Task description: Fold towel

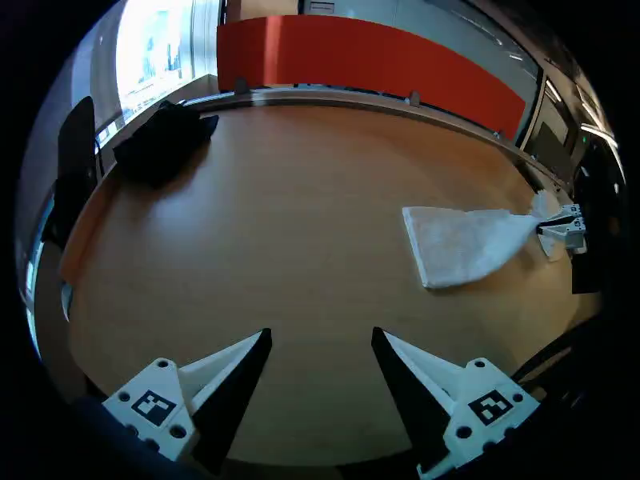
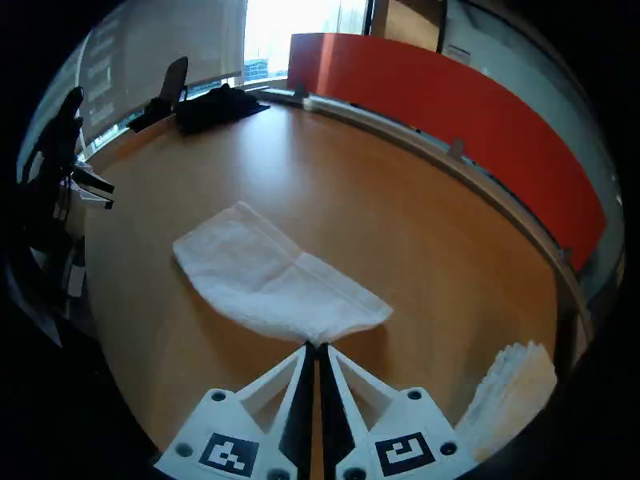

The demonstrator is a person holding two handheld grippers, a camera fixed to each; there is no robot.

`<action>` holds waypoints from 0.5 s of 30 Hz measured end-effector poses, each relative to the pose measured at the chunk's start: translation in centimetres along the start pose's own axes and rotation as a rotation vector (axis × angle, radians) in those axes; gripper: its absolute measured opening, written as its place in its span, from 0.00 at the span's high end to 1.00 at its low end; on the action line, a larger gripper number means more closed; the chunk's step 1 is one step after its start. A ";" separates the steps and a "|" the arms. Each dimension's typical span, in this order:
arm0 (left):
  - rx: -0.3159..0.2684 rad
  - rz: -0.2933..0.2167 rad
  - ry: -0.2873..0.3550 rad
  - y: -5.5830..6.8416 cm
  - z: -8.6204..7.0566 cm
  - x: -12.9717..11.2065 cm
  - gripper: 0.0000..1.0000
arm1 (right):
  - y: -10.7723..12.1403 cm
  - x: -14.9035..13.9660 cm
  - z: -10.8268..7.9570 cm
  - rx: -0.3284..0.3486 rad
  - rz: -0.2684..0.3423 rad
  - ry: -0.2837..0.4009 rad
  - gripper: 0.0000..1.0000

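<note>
A white towel [image 1: 468, 244] lies partly folded on the wooden table [image 1: 280, 240], out to the right in the left gripper view. At its far right corner, my right gripper [image 1: 548, 228] pinches the bunched cloth. In the right gripper view the towel [image 2: 264, 280] spreads away to the upper left. There my right gripper [image 2: 318, 348] is shut on its near edge, which is slightly raised. My left gripper [image 1: 321, 334] stands open over bare table, well apart from the towel and holding nothing. It appears again at the far left edge [image 2: 90, 188].
A black bundle of cloth [image 1: 164, 140] [image 2: 216, 104] lies at the table's far end near a window. A red partition [image 1: 360, 56] [image 2: 448, 104] runs along the table's back rim. A stack of white towels [image 2: 512, 392] sits beside my right gripper. A dark chair [image 1: 76, 160] stands at the left.
</note>
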State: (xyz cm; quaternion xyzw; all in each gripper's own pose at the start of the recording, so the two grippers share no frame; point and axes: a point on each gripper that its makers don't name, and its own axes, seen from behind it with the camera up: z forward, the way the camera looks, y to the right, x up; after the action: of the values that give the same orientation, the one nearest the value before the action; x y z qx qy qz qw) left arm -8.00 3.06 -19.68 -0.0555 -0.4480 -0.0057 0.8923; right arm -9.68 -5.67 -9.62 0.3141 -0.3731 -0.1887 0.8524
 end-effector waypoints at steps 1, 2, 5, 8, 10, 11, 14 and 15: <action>-0.001 0.000 -0.001 0.0 0.0 0.0 0.07 | 0.1 0.1 -0.2 -0.001 -0.004 0.002 0.96; -0.001 0.000 -0.001 0.0 -0.1 -0.1 0.07 | 0.1 0.3 -0.3 -0.003 -0.008 0.004 0.96; -0.003 -0.001 -0.002 0.1 -0.3 -0.2 0.07 | 0.1 0.8 -0.6 -0.004 -0.021 0.012 0.96; -0.005 -0.002 -0.004 0.2 -0.5 -0.4 0.07 | -0.4 1.8 -0.5 0.002 -0.032 0.027 0.96; -0.007 -0.004 -0.007 0.3 -0.6 -0.5 0.07 | -0.9 2.7 -0.4 0.011 -0.042 0.040 0.96; -0.007 -0.004 -0.009 0.3 -0.6 -0.6 0.07 | -1.1 3.1 -0.3 0.015 -0.048 0.047 0.96; -0.007 -0.006 -0.013 0.3 -0.8 -0.7 0.08 | -2.1 4.7 0.1 0.030 -0.071 0.070 0.96; -0.006 -0.006 -0.014 0.3 -0.8 -0.8 0.08 | -2.5 5.3 0.3 0.037 -0.079 0.078 0.96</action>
State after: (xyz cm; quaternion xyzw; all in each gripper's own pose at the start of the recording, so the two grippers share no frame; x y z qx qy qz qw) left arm -7.77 3.28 -20.82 -0.0568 -0.4543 -0.0093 0.8890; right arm -6.67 -10.57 -8.41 0.3512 -0.3304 -0.2032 0.8522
